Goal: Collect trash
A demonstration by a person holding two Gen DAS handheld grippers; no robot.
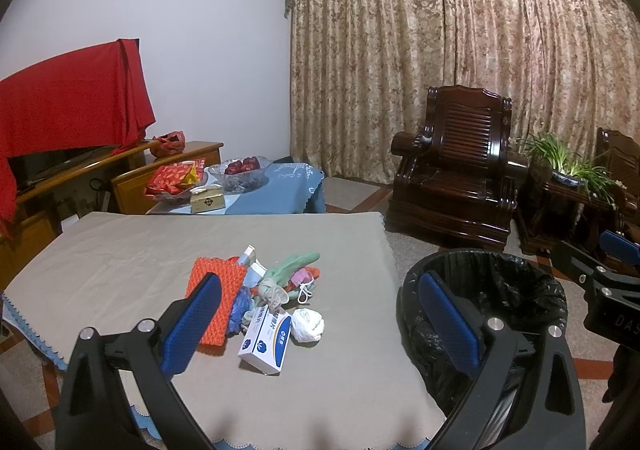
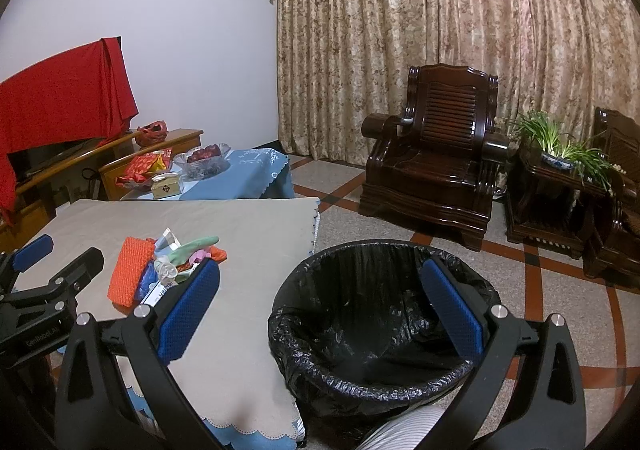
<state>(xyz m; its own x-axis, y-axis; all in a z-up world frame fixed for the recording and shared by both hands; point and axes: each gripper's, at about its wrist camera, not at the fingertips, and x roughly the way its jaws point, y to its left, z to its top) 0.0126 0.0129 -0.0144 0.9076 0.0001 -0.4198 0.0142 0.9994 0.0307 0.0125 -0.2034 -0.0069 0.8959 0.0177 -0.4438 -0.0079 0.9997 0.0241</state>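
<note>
Both grippers, left and right, jaws wide, empty. Trash pile mid-table; bin on floor to its right. Risk: tangled pile, so one grab may drag neighbours off the table edge.

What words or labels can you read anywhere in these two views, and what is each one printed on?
"DAS", cut off by the frame edge: on the right gripper body, left wrist view.
"GenRobot.AI", faint: on the left gripper body, right wrist view.
Blue characters on the white box: too blurred to read.
Diamond emblem on the gold box: too small to read.
</note>
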